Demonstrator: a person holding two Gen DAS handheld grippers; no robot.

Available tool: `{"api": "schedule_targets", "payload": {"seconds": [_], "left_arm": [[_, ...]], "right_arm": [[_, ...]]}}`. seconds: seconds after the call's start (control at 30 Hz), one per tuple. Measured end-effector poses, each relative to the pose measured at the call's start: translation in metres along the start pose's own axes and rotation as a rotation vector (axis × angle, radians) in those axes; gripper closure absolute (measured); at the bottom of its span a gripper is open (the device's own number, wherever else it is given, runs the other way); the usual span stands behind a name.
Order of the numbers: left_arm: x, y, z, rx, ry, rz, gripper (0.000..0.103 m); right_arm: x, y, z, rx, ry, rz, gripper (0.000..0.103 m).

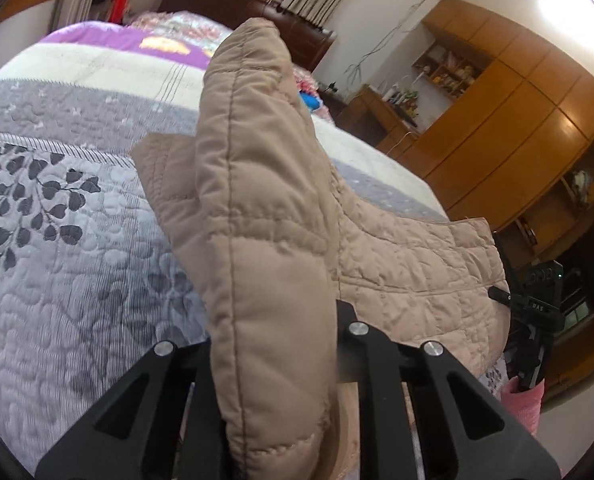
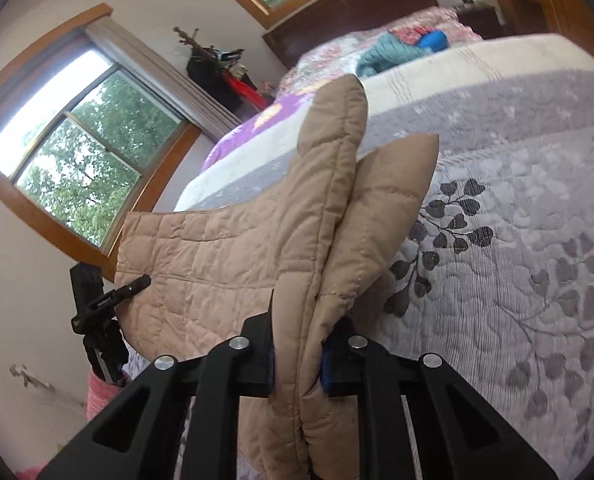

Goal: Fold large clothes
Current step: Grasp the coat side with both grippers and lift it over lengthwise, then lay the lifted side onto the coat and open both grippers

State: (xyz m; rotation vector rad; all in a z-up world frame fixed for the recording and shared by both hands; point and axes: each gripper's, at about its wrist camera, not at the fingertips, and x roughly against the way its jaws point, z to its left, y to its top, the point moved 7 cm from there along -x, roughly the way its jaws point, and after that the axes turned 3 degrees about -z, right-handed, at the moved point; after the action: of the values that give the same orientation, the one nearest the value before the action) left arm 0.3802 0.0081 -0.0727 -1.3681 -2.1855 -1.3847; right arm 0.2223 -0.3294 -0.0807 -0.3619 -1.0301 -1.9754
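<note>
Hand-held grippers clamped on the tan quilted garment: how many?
2. The left hand-held gripper pinches one padded edge of the tan quilted garment; the right hand-held gripper pinches the opposite edge. Both hold it above the bed.

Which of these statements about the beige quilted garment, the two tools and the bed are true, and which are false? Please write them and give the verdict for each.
1. The left tool is shut on a fold of the beige quilted garment. True.
2. The right tool stands open with nothing between its fingers. False: it is shut on the garment's bunched edge.
3. The garment lies completely flat on the grey quilted bedspread with the dark leaf pattern. False: the gripped parts are raised and stand up between the fingers.
4. From the right wrist view, the other tool is seen at the garment's far edge. True.
5. The garment is bright blue. False: it is beige.
</note>
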Motion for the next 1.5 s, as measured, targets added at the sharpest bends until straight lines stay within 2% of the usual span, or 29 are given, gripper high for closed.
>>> {"api": "schedule_targets", "payload": {"seconds": [0.23,0.43,0.53,0.77,1.17,1.5], "left_arm": [[0.051,-0.029,-0.016,-0.026,0.001,-0.014,0.089],[0.080,-0.065,-0.010,-0.027,0.010,0.005,0.088],[0.085,-0.087,0.001,-0.021,0.038,0.031,0.088],[0.079,-0.127,0.034,0.018,0.088,0.066,0.086],[0.049,-0.148,0.065,-0.033,0.202,0.105,0.071],[0.044,-0.163,0.074,-0.022,0.193,0.088,0.063]], "right_arm": [[0.030,-0.021,0.025,0.041,0.025,0.004,0.088],[0.042,-0.071,0.029,0.043,0.039,0.048,0.088],[0.041,-0.098,0.027,0.026,0.031,0.082,0.088],[0.030,-0.132,0.008,-0.020,0.008,0.124,0.087],[0.000,-0.154,-0.031,-0.108,-0.034,0.170,0.083],[-0.015,-0.168,-0.047,-0.172,-0.004,0.177,0.079]]}}
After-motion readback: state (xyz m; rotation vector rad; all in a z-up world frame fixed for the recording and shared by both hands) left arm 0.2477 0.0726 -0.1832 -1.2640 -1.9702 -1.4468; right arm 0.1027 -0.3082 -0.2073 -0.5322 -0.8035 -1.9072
